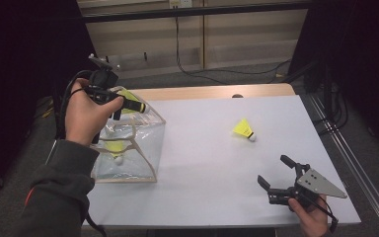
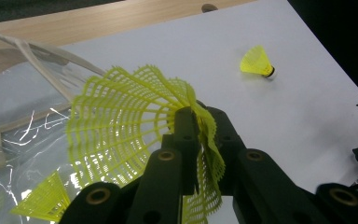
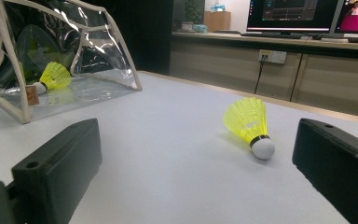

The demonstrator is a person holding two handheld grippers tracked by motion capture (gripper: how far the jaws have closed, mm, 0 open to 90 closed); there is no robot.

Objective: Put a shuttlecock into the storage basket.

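Observation:
My left gripper (image 1: pixel 137 105) hovers over the open top of a clear plastic bag (image 1: pixel 145 148), shut on the skirt of a yellow mesh shuttlecock (image 2: pixel 121 126). The left gripper view shows its jaws (image 2: pixel 198 114) pinching that skirt's edge. A second yellow shuttlecock (image 1: pixel 114 148) lies inside the bag (image 3: pixel 88 60), where it appears with its white cork (image 3: pixel 53 77). A third shuttlecock (image 1: pixel 244 129) rests on the white tabletop, cork toward the right. My right gripper (image 1: pixel 274 170) sits low near the front right of the table, open and empty, with that loose shuttlecock (image 3: pixel 249 123) beyond its jaws (image 3: pixel 198 140).
The white tabletop (image 1: pixel 217 163) has a wooden strip (image 1: pixel 202 92) along its far edge. Wooden cabinets with a trailing cable (image 1: pixel 177 44) stand behind the table. Monitors (image 3: pixel 293 14) sit on a counter in the right gripper view.

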